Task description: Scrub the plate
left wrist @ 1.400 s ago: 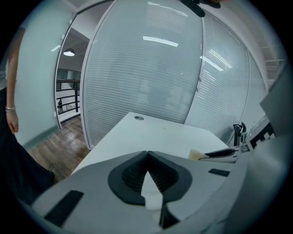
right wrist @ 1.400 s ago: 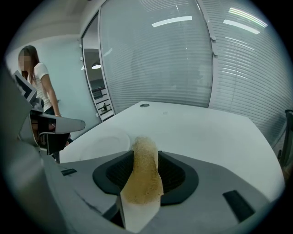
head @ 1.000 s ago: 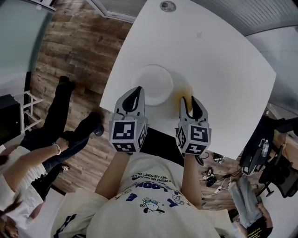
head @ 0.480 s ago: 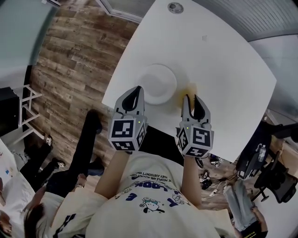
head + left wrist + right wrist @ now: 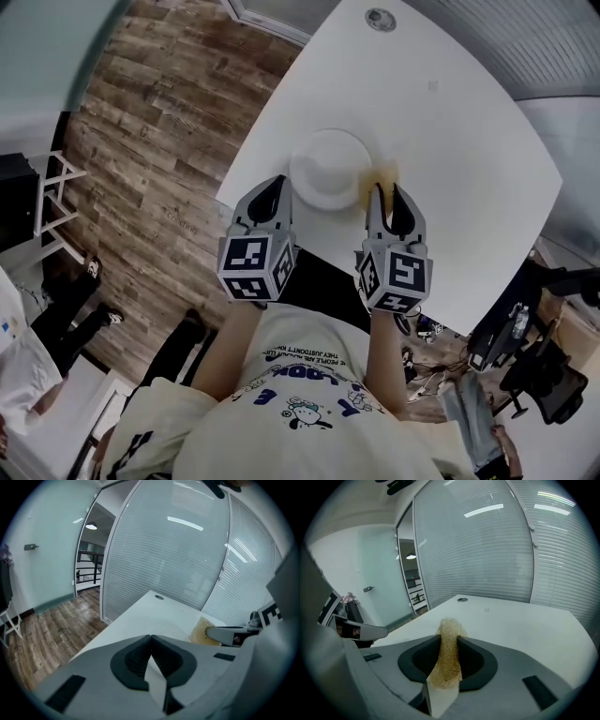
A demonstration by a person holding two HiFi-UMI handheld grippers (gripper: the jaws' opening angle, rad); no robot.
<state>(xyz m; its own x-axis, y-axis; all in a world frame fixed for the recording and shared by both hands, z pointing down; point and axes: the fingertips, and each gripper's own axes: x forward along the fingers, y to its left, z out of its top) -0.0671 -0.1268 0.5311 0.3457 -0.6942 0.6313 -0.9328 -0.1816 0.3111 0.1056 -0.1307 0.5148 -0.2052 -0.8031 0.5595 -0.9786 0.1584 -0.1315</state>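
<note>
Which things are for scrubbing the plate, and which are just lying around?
For the job: round white plate; yellow mesh scrubbing sponge, clamped in the right gripper.
Just lying about: small round grey cap set in the white table; black office chair.

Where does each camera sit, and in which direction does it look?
Head view: on the person's head, facing steeply down at the table, plate, left gripper, right gripper, the person's arms and shirt.
Left gripper view: on the left gripper, facing along its shut jaws over the table towards a glass wall.
Right gripper view: on the right gripper, facing along jaws that have just been closing on the sponge.
Shared: each gripper view catches the other gripper at its edge.
</note>
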